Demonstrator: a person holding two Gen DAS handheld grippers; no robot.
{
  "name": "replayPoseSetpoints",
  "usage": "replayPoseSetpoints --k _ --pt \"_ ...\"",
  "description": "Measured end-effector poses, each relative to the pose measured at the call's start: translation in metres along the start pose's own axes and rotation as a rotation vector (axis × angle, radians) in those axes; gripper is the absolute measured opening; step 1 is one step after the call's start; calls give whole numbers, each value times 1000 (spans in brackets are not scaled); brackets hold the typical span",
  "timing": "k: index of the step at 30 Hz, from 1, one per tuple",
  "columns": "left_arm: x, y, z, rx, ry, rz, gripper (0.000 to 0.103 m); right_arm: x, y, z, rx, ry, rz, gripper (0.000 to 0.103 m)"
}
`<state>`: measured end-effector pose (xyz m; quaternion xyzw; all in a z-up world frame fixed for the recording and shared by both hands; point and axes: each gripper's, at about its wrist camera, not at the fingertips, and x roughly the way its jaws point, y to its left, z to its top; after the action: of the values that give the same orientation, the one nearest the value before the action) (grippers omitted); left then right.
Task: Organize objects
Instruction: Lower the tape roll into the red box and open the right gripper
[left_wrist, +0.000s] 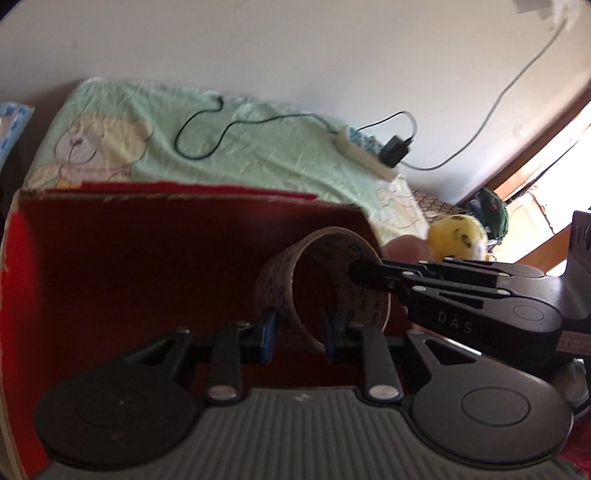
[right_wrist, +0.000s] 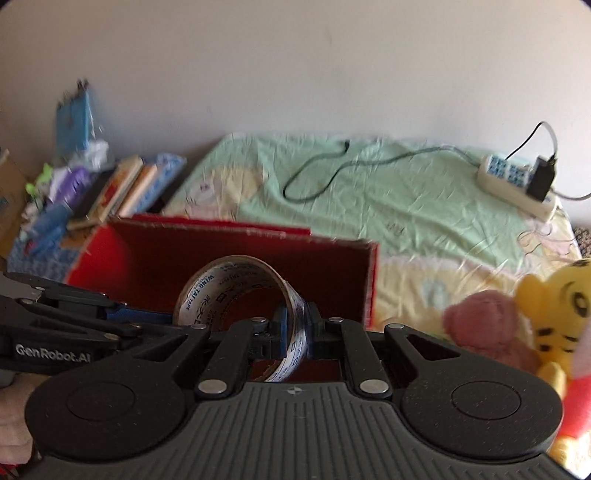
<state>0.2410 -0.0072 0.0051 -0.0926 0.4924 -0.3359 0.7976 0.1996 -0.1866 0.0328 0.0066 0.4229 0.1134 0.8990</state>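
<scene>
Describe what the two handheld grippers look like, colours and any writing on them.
Both are black, with a ribbed grey body between two round black discs, silver rivets on the linkage arms and blue pads on the fingers. The right gripper shows "DAS" lettering; the left gripper reads "GenRobot.AI" in white.

- A bed (right_wrist: 424, 206) with a pale green sheet printed with cartoon bears.
- A red cardboard box (right_wrist: 122, 254), open, sits on the near side.
- A white power strip (right_wrist: 513, 184) and a loose black cable (right_wrist: 317, 177) lie near the wall.
- Plush toys (right_wrist: 554, 314) and stacked books (right_wrist: 122, 192) rest at opposite sides.
</scene>
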Motion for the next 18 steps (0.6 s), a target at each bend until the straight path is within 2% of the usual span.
replayPoseSetpoints --k 4,8,12,18 --pt "26 16 8 -46 68 27 24 27 9 4 -39 67 -51 10" --pt "51 18 16 -67 138 67 24 41 16 6 -84 98 -107 10" --pt "64 16 23 -88 178 76 22 43 12 8 -78 94 -123 15" --pt "70 15 32 -114 195 87 22 36 0 10 -36 61 -123 21"
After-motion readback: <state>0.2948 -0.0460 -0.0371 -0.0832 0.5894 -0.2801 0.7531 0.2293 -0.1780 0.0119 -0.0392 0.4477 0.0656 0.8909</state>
